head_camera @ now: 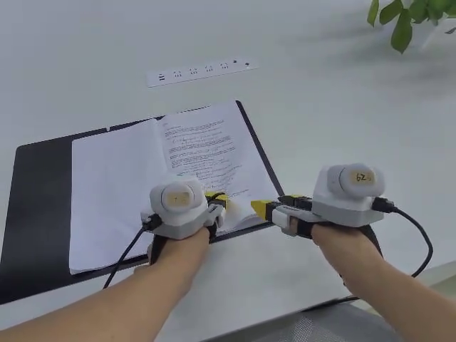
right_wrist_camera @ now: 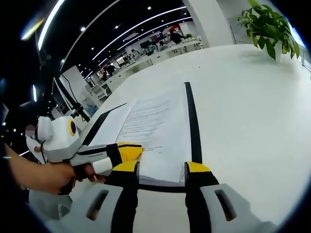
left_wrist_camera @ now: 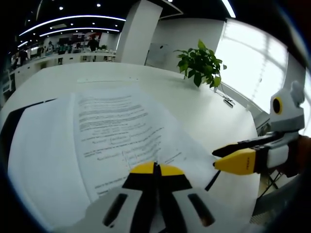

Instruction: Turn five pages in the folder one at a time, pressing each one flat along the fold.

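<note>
A black folder lies open on the white table. Its left page is blank and its right page is printed. My left gripper is shut, its yellow tips together low over the bottom of the printed page. Just to its right, my right gripper stands open at the page's lower right corner. In the right gripper view the jaws are wide apart, astride the page's bottom edge and the folder's black border. The left gripper enters that view from the left.
A white power strip lies on the table beyond the folder. A green potted plant stands at the far right. Black cables trail from both grippers toward the table's near edge. An office with desks lies beyond the table.
</note>
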Demonstrator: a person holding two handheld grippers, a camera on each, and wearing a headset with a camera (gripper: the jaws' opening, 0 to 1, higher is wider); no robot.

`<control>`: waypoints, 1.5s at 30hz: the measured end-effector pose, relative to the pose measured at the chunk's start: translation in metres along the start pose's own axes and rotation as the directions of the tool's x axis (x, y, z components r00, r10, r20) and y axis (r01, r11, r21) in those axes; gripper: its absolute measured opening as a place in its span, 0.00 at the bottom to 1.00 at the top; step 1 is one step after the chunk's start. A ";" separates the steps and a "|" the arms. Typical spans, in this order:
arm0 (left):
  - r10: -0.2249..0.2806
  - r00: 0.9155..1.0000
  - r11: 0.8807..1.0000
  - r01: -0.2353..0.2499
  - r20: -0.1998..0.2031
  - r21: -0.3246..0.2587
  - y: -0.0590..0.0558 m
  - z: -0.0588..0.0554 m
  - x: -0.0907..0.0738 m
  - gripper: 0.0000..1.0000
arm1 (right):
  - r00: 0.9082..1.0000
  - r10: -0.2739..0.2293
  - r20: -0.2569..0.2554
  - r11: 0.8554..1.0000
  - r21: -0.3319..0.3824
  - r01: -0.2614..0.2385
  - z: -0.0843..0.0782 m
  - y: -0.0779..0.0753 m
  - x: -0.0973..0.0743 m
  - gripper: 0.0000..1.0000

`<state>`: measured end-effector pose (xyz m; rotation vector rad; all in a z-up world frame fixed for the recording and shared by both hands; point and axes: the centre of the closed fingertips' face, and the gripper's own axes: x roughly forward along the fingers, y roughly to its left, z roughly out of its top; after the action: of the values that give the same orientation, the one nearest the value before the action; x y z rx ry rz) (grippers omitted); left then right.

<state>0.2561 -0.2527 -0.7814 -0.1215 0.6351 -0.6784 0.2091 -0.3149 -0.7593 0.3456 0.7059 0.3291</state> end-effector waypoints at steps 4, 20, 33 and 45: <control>0.001 1.000 1.000 -0.001 0.000 -0.001 0.000 0.000 0.000 0.00 | 1.000 0.005 -0.009 1.000 0.007 -0.005 -0.003 0.001 0.001 0.34; 0.002 1.000 1.000 -0.002 -0.001 -0.004 0.001 0.000 0.000 0.00 | 1.000 -0.011 -0.020 0.999 0.040 0.012 -0.009 -0.006 0.003 0.30; 0.003 1.000 1.000 -0.003 -0.001 -0.006 0.001 0.000 -0.001 0.00 | 0.999 -0.031 -0.028 0.999 0.030 0.032 -0.009 -0.010 0.002 0.23; 0.007 1.000 1.000 -0.007 -0.008 -0.018 0.000 0.000 -0.001 0.00 | 0.998 -0.046 -0.041 0.999 -0.030 0.044 -0.009 -0.010 -0.002 0.02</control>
<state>0.2557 -0.2520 -0.7806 -0.1333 0.6494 -0.6670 0.2033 -0.3231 -0.7688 0.2952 0.7485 0.3044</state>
